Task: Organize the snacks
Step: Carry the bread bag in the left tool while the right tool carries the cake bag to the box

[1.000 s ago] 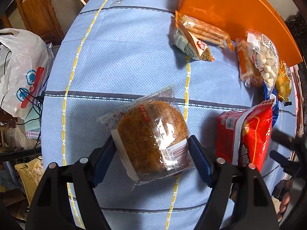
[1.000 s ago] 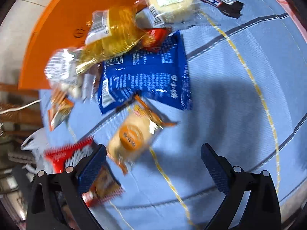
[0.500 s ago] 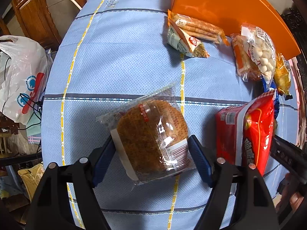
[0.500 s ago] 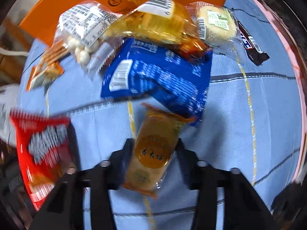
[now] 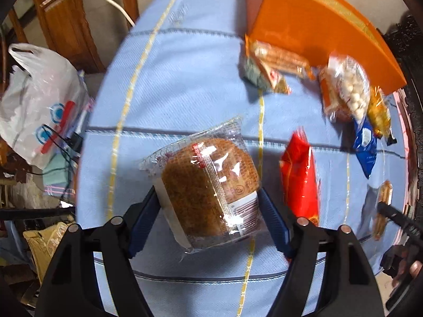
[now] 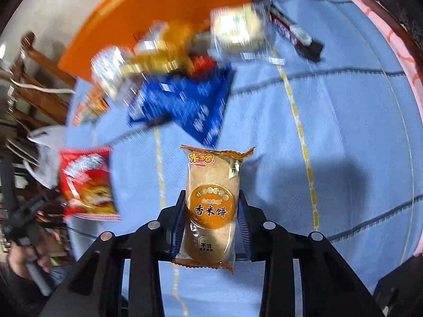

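Observation:
A round brown cake in a clear wrapper (image 5: 208, 179) sits between the blue pads of my left gripper (image 5: 208, 200). The jaws are closing, the pads press its sides, and it hangs a little above the blue tablecloth (image 5: 185, 79). My right gripper (image 6: 211, 198) is closing too, its pads clamped on an orange rice cracker packet (image 6: 212, 182) held upright off the cloth. The same packet shows at the right edge of the left wrist view (image 5: 383, 206). An orange box (image 5: 304, 23) (image 6: 148, 21) lies at the far side.
A red snack bag (image 5: 300, 177) (image 6: 84, 182) lies between both grippers. A blue bag (image 6: 185, 105), a bag of white balls (image 5: 349, 87), a pale cake packet (image 6: 238, 29) and a black bar (image 6: 296, 34) crowd the box. A white plastic bag (image 5: 34, 105) hangs beside the table.
My right gripper swung over the rice cracker packet, shut on it and raised it. The left jaws narrowed onto the brown cake and lifted it slightly.

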Tool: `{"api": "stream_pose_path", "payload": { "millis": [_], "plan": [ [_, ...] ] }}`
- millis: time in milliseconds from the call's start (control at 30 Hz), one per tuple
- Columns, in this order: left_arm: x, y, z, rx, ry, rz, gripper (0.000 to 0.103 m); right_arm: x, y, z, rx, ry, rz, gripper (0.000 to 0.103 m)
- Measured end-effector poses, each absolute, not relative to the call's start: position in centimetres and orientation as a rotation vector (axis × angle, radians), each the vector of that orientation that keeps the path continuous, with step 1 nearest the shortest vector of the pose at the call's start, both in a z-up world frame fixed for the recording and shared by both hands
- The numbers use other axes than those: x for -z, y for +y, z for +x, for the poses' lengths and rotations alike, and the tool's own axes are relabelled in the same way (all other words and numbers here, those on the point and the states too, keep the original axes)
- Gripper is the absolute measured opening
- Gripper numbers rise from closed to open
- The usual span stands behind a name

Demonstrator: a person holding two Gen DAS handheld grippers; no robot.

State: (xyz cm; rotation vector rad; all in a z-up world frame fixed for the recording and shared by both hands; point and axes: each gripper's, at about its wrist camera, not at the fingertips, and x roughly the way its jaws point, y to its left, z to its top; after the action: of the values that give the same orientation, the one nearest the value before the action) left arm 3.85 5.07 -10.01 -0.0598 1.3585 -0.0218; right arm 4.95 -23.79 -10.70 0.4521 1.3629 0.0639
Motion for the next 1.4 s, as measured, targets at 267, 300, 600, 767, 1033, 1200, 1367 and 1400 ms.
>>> {"api": "stream_pose_path", "payload": {
  "millis": [267, 300, 600, 767, 1033, 1200, 1367, 1400],
  "plan": [
    [7.6, 5.8, 5.8, 0.008, 1.334, -0.118, 0.012, 6.8, -29.3, 4.8, -0.161, 1.269, 0.358, 0.036],
    [8.2, 6.0, 5.9, 0.000, 1.375, -0.145, 0.012, 6.8, -29.8, 4.7, -0.176, 1.276, 0.352, 0.036],
    [11.1, 5.7, 6.2, -0.117, 1.418, -0.160, 0.070, 6.7, -30.1, 4.8, -0.252, 1.319, 0.307, 0.036],
    [12.0, 3.3, 6.1, -0.069, 1.394, -0.074, 0.078, 6.8, -30.1, 4.5, -0.267, 1.324, 0.314, 0.036],
    [13.7, 0.6, 6.3, -0.034, 1.466, 0.031, 0.077, 7.3, -30.3, 3.1, -0.240, 1.336, 0.334, 0.036],
    [11.5, 1.6, 5.6, -0.051, 1.434, 0.018, 0.074, 6.8, -30.4, 2.3, -0.231, 1.323, 0.329, 0.036],
    [6.8, 1.8, 4.6, -0.024, 1.360, -0.022, 0.074, 5.4, -30.1, 2.4, -0.236, 1.277, 0.312, 0.036],
    [6.1, 1.9, 4.7, -0.017, 1.347, -0.024, 0.074, 4.8, -30.0, 2.6, -0.238, 1.258, 0.304, 0.036]
  ]
}}
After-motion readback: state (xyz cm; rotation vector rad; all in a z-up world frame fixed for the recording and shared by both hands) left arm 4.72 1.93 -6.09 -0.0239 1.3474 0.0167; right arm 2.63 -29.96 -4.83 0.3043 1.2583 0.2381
